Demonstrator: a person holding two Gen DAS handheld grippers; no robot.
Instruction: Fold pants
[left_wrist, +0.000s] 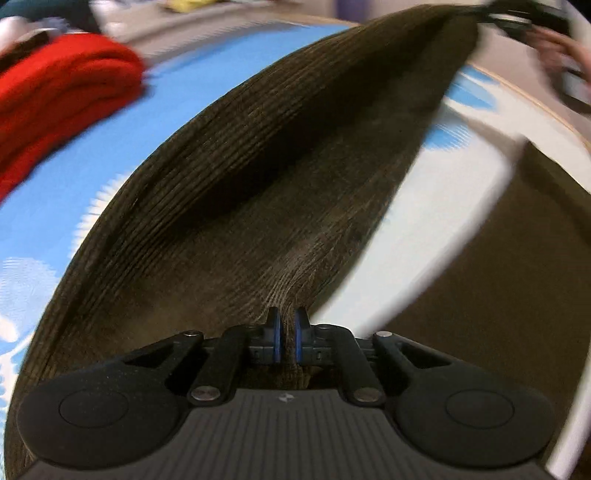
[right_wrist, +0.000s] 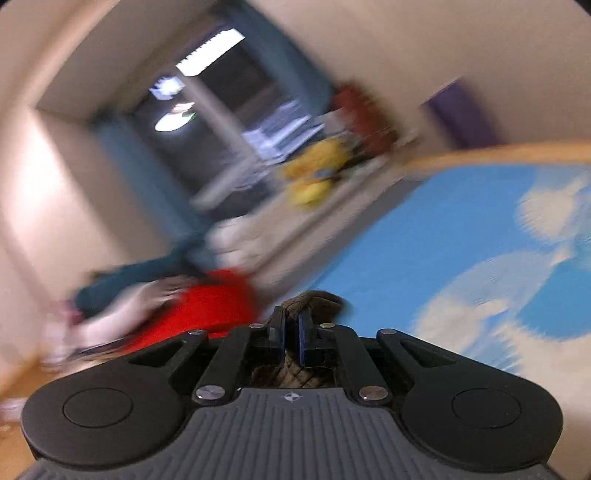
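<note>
Corduroy fills the near part of the left wrist view: the left gripper (left_wrist: 288, 338) has its blue-padded fingers (left_wrist: 276, 339) drawn almost together, pinching a gathered fold of the dark brown pants (left_wrist: 258, 177) between them. From that pinch the ribbed cloth fans out wide and runs up and away, lifted off the surface and sagging in the middle, narrowing to a point at the upper right, where the right gripper (left_wrist: 517, 18) holds its far end beside a blurred hand (left_wrist: 565, 51). Under and to both sides of the cloth lies a blue sheet with white clouds (left_wrist: 207, 74). On it at the upper left sits a red folded garment (left_wrist: 62, 88). A light wooden edge (left_wrist: 535, 99) borders the sheet at the right, with brown floor (left_wrist: 498, 295) beyond it.

In the right wrist view, the right gripper (right_wrist: 291, 332) is likewise closed down to a narrow slit on a bunched, rope-like wad of the pants (right_wrist: 314, 299), which bulges just past the fingertips and shows again behind them. Past it, the cloud sheet (right_wrist: 424, 236) spreads right, the red garment (right_wrist: 207, 306) lies left, and further off, heavily blurred, are a yellow thing (right_wrist: 314, 173) and a dark window (right_wrist: 207, 110).
</note>
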